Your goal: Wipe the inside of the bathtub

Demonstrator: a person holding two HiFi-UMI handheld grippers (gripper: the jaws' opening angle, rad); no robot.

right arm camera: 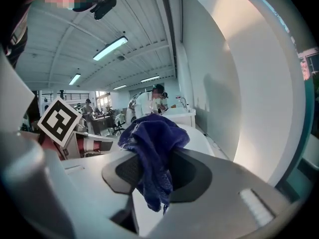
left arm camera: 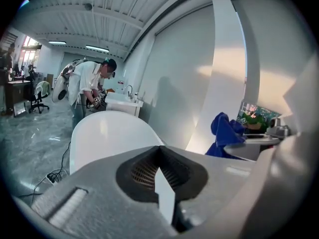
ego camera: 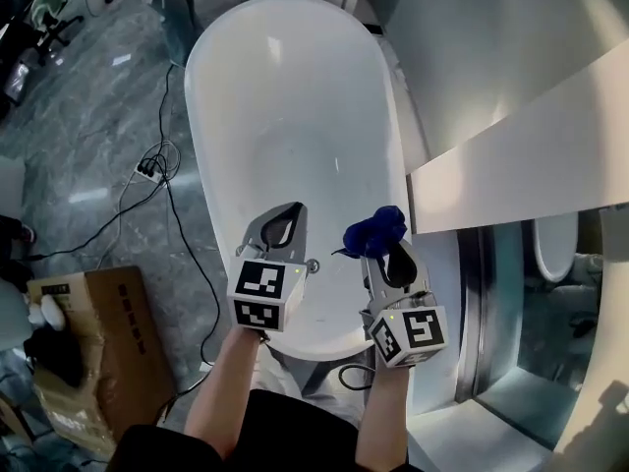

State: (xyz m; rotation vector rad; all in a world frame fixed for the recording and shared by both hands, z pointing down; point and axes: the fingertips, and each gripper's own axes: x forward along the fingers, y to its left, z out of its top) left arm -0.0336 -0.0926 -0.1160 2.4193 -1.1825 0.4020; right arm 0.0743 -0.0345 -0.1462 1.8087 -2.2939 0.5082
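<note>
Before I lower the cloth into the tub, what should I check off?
1. Cloth gripped: ok. The blue cloth is clamped in the right tongs.
2. Spare hand: ok. The left tongs are shut on nothing.
3. Tub interior: ok. No loose items show inside the bathtub.
4. Cloth on the surface: not ok. It looks raised, near the tub's right rim.
5. Trip hazard: ok. The cable lies on the floor, outside the tub.
6. Cloth damp: cannot tell.
</note>
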